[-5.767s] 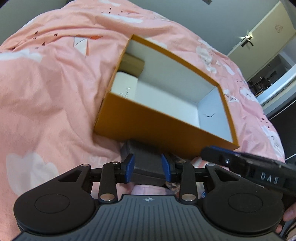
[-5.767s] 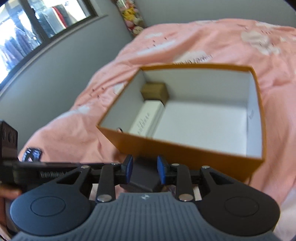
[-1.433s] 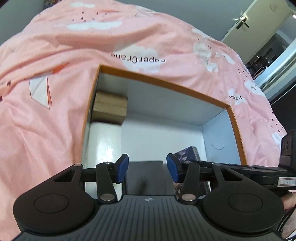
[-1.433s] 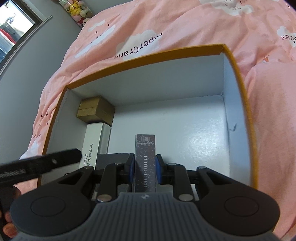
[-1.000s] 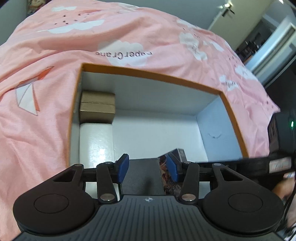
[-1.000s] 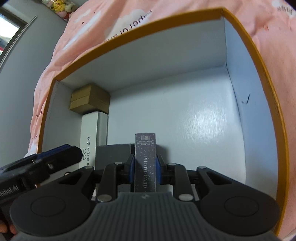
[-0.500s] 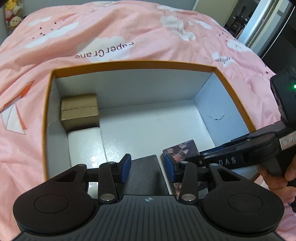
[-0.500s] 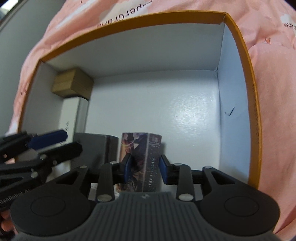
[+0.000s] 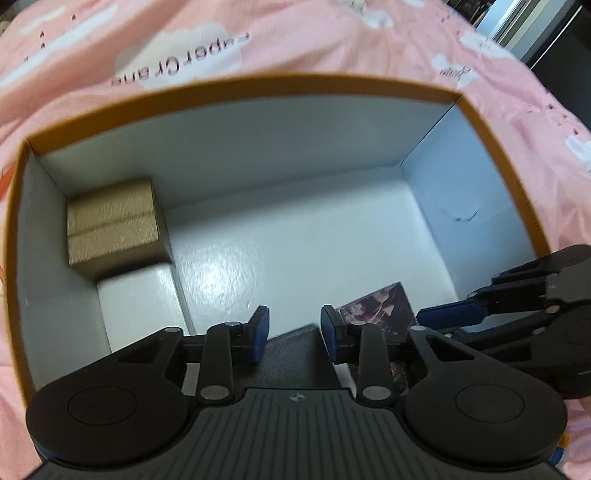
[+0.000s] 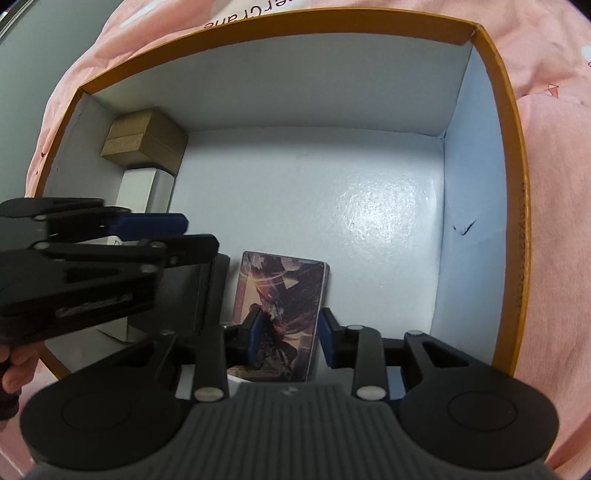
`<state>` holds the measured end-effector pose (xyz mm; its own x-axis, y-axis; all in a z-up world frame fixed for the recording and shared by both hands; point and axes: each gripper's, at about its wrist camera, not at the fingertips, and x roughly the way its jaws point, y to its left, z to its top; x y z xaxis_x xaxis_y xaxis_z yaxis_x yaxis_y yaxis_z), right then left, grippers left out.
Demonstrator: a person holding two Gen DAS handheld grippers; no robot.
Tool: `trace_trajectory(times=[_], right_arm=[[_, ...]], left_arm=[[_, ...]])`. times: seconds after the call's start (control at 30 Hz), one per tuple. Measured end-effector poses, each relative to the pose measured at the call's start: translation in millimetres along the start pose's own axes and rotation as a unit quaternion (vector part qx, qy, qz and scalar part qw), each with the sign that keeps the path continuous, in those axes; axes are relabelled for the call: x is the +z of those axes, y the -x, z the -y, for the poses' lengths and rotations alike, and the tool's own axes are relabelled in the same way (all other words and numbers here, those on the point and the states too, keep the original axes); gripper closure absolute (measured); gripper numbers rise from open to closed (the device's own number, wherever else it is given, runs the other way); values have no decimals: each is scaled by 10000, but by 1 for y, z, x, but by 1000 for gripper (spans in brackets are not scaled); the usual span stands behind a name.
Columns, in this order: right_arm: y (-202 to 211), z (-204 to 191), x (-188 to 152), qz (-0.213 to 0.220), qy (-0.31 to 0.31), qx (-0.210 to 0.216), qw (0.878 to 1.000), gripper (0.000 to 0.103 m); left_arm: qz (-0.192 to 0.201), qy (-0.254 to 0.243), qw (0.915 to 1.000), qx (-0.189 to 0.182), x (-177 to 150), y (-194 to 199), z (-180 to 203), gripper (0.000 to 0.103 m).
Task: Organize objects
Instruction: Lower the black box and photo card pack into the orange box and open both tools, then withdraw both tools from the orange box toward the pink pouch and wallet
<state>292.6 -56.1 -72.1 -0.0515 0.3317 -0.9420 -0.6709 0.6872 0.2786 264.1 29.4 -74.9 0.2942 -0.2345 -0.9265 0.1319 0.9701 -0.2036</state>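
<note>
An orange box with a white inside (image 9: 258, 236) (image 10: 491, 110) lies open on the bed. Inside it, a dark grey box (image 9: 295, 354) (image 10: 192, 291) lies at the near wall under my open left gripper (image 9: 294, 334). Next to it lies a photo-card pack with dark artwork (image 9: 380, 310) (image 10: 284, 306). My right gripper (image 10: 287, 338) is open with its fingers on either side of the pack, not pressing it. A brown cardboard box (image 9: 112, 223) (image 10: 144, 142) and a white box (image 9: 142, 306) (image 10: 142, 188) sit along the left wall.
A pink bedspread with white clouds (image 9: 184, 48) (image 10: 554, 184) surrounds the box. The right half of the box floor (image 10: 351, 206) is bare white. A doorway (image 9: 517, 22) shows at the far right.
Both grippers carried their boxes into the orange box and let go. In the last half second my right gripper opened wider and the photo-card pack now lies flat.
</note>
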Motion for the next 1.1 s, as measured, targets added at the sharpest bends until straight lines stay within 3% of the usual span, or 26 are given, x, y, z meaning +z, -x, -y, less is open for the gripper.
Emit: trace_trajectory(times=[0.37, 0.77, 0.93, 1.1], right_arm=[[-7, -2, 6, -102, -57, 191, 9997, 71], [-15, 1, 8, -240, -574, 495, 9968, 76], [-9, -3, 1, -78, -428, 369, 9984, 76], [22, -10, -15, 473, -121, 299, 9984, 76]], left_arm=[[-429, 364, 9976, -414, -10, -2, -12, 70], [-239, 456, 9978, -418, -12, 2, -16, 70], [194, 282, 9993, -165, -14, 18, -10, 70], [871, 216, 9960, -55, -27, 50, 1, 70]])
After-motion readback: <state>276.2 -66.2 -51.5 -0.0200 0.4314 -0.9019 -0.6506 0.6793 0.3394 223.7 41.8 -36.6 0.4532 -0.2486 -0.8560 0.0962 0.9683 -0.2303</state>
